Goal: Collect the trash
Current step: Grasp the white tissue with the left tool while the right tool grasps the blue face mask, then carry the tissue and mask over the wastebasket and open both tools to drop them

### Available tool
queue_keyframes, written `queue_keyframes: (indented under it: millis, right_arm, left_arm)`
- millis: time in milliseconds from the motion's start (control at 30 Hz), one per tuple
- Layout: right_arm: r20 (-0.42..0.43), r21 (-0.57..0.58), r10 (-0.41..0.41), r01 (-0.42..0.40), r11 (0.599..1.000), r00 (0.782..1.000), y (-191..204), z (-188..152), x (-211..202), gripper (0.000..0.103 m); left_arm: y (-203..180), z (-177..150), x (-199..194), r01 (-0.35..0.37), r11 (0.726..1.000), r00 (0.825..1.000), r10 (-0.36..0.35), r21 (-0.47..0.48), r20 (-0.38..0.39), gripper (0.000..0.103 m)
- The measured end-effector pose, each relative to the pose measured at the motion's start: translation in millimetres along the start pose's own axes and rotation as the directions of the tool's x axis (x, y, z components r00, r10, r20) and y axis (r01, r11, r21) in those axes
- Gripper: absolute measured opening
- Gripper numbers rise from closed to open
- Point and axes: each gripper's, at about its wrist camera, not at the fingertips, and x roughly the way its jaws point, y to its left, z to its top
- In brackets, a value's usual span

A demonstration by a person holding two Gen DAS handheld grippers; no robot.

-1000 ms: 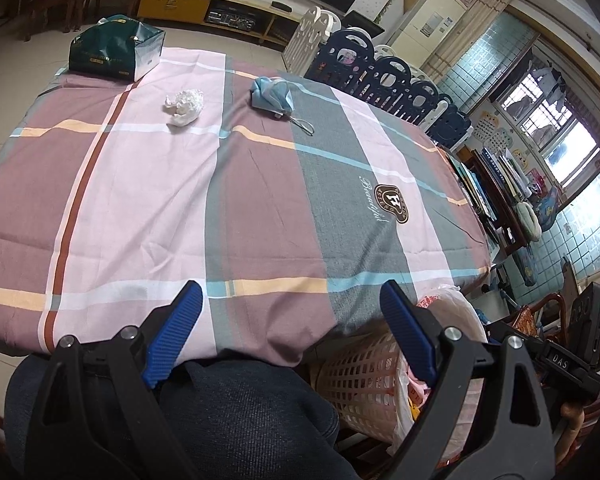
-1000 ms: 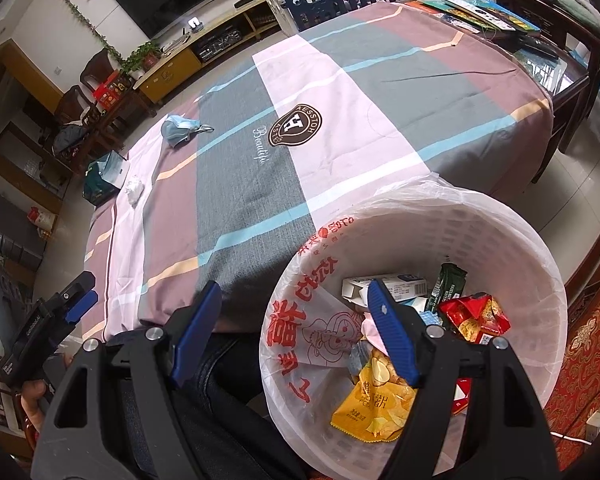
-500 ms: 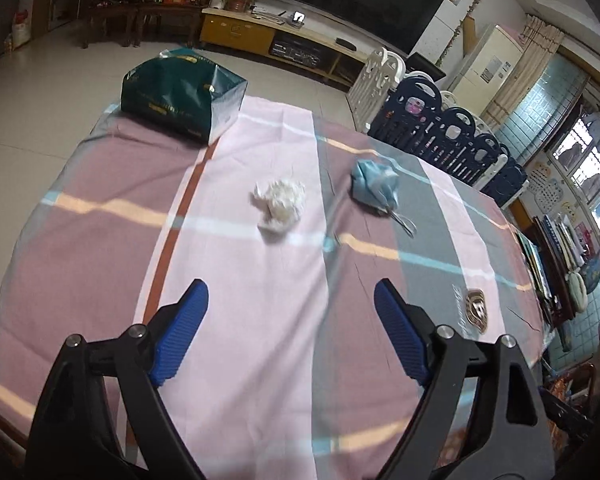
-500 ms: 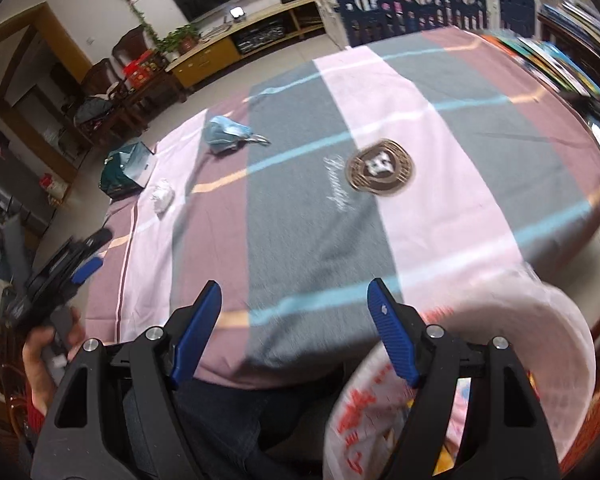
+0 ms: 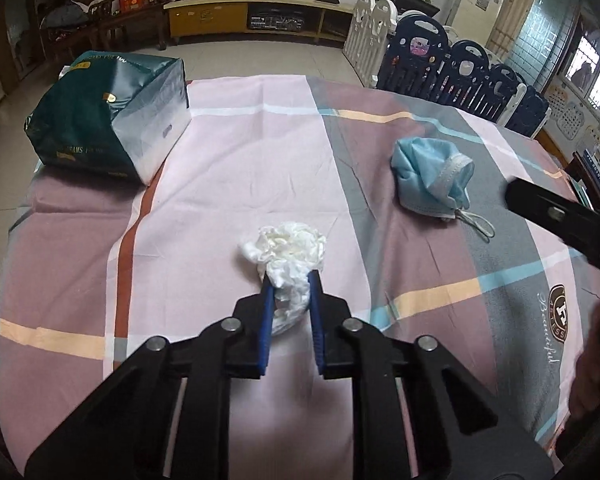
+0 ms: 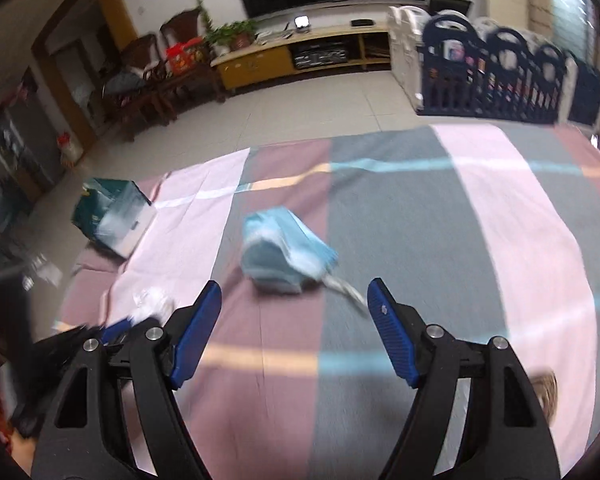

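Between closing left gripper point(image 5: 290, 280), tissue wad point(image 5: 286, 250) lies lengthwise.

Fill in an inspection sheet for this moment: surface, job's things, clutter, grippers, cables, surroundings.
Surface: table under a striped tablecloth, lightly creased.
Job's things: crumpled white tissue between the left pads; blue face mask lying loose to its right.
Clutter: green tissue pack at the far left corner.
Grippers: left hand-held gripper closing, pads pressing the tissue; right hand-held gripper open, empty, aimed at the mask, view blurred.
Cables: nothing seen.
Surroundings: TV cabinet, dark blue and white playpen fence, tiled floor.
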Motion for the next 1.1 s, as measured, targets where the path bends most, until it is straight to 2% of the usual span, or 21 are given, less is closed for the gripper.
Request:
queue_keyframes:
  millis: [100,167,200,233,267,333,433,500,567,667,833,933,1100]
  right_arm:
    - [-0.055,-0.099,-0.029,0.023,0.995,0.998,28.2,15.3,47.9,0.074]
    - [-0.076,-0.128,-0.100,0.090,0.988,0.992,37.7,17.8,70.3,0.074]
    - [-0.081,-0.135,-0.126,0.114,0.984,0.989,39.2,17.2,76.6,0.065]
    - [-0.086,-0.140,-0.139,0.126,0.982,0.987,39.0,16.7,79.7,0.048]
    - [-0.088,-0.148,-0.151,0.137,0.979,0.985,38.5,15.2,80.3,0.042]
    - [-0.079,-0.156,-0.147,0.134,0.979,0.986,34.6,9.4,71.3,0.022]
    - [-0.071,-0.124,-0.119,0.109,0.986,0.990,24.0,-0.4,40.1,0.019]
    - [-0.041,-0.106,-0.101,0.096,0.990,0.994,19.4,-12.4,5.1,0.018]
    - [-0.011,-0.100,-0.064,0.063,0.993,0.998,15.3,-33.2,-36.3,0.018]
    - [0.017,-0.093,-0.027,0.028,0.995,0.999,5.6,-78.1,-97.7,0.019]
    - [0.028,0.014,-0.020,0.019,1.000,0.999,-19.0,-141.2,-176.2,0.019]
    - [0.058,0.062,-0.025,0.021,0.998,0.998,-28.9,-164.0,-214.8,0.019]
    - [0.103,0.121,-0.047,0.034,0.992,0.994,-47.0,-193.6,-274.6,0.019]
  left_arm:
    - [10.7,1.6,-13.4,0.025,0.999,0.999,-0.023,-0.042,0.044,0.012]
    - [20.3,1.1,-23.4,0.051,0.995,0.996,-0.045,-0.081,0.074,0.012]
    - [24.8,0.1,-27.8,0.063,0.993,0.995,-0.055,-0.095,0.088,0.012]
    - [27.6,-0.8,-31.2,0.064,0.993,0.994,-0.054,-0.103,0.097,0.012]
    - [31.1,-3.2,-35.2,0.064,0.992,0.993,-0.052,-0.113,0.107,0.012]
    - [35.0,-8.0,-42.0,0.074,0.989,0.991,-0.059,-0.132,0.118,0.012]
    - [37.8,-20.8,-60.0,0.088,0.983,0.987,-0.064,-0.163,0.147,0.012]
    - [32.1,-31.2,-80.1,0.055,0.987,0.983,-0.027,-0.151,0.182,0.011]
    - [20.1,-44.4,-105.6,0.009,0.993,0.976,0.017,-0.118,0.218,0.011]
    - [-4.2,-71.2,-144.4,0.001,0.998,0.965,0.017,-0.069,0.261,0.011]
    - [-42.8,-122.4,-191.9,0.049,0.999,0.969,-0.051,0.013,0.242,0.011]
    - [-66.3,-141.1,-213.5,0.076,0.995,0.970,-0.089,0.065,0.226,0.011]
    - [-105.6,-165.5,-242.0,0.145,0.981,0.962,-0.170,0.125,0.213,0.011]
